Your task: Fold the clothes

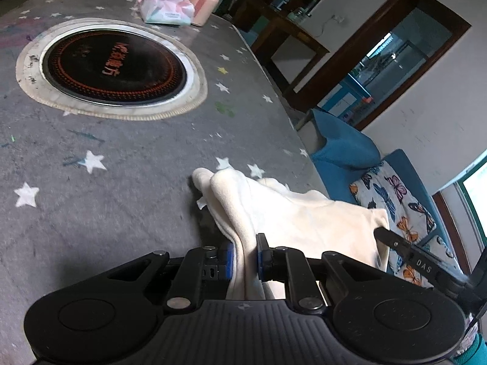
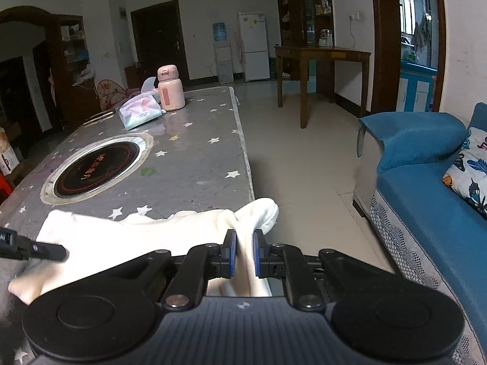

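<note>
Garment (image 2: 146, 237) lies on the surface (image 2: 194, 158) at its near edge, lower frame. Cooktop (image 2: 97, 167) sits beyond it, centre-left. Tissue pack (image 2: 140, 114) and bottle (image 2: 170, 91) stand behind, sofa (image 2: 426, 188) right.

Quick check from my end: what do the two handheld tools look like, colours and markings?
Both match: the left tool and right tool have matte black linkage arms with silver pivot pins, round black side housings, a ribbed dark grey body and blue finger pads. White "DAS" lettering marks the other tool's finger in the left view.

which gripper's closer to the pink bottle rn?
Left, marginally. Both grippers clamp the cream garment at the table's near end, far from the pink bottle; the right gripper sits at the table's edge.
</note>
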A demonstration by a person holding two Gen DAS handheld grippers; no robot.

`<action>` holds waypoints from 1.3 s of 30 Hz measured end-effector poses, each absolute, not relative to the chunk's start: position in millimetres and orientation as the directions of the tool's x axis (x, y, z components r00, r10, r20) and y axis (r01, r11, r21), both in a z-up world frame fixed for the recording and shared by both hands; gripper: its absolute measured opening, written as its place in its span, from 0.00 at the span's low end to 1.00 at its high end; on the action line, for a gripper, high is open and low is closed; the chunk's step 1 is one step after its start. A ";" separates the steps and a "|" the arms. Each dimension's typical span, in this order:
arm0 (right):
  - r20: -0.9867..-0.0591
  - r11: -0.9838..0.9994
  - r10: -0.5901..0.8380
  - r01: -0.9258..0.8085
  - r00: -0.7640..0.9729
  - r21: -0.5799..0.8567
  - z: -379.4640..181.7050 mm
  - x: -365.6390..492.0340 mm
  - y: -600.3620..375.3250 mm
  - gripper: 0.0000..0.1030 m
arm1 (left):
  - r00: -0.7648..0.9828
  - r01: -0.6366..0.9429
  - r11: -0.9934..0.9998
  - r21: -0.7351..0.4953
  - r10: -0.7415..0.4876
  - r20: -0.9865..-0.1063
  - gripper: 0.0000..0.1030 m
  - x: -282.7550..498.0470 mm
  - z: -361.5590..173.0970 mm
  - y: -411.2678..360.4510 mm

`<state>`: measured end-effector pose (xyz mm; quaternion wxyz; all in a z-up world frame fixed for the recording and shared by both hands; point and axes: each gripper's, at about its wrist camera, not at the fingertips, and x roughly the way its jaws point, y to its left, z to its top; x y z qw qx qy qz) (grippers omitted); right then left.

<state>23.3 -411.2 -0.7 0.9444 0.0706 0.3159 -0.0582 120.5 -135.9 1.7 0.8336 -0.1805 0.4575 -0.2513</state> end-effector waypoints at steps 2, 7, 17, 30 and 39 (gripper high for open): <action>-0.609 0.983 -0.063 0.153 0.791 0.098 -3.1 27.2 -412.3 0.10 | 0.457 0.245 0.812 -0.529 -0.578 -0.676 0.15 123.2 0.7 -133.5; -0.635 0.980 -0.064 0.169 0.770 0.106 -16.2 39.7 -414.7 0.10 | 0.447 0.224 0.825 -0.519 -0.560 -0.698 0.18 127.8 -5.9 -129.5; -0.644 0.974 -0.081 0.196 0.760 0.109 -18.0 16.5 -430.4 0.11 | 0.507 0.225 0.858 -0.462 -0.508 -0.697 0.37 126.0 5.6 -114.7; -0.627 0.972 0.017 0.134 0.779 0.193 -19.8 -35.7 -424.3 0.11 | 0.467 0.386 0.798 -0.462 -0.601 -0.649 0.37 91.0 22.7 -140.8; -0.654 0.986 -0.026 0.128 0.756 0.110 -35.6 -32.1 -414.3 0.13 | 0.421 0.423 0.792 -0.439 -0.601 -0.679 0.37 83.3 5.9 -156.8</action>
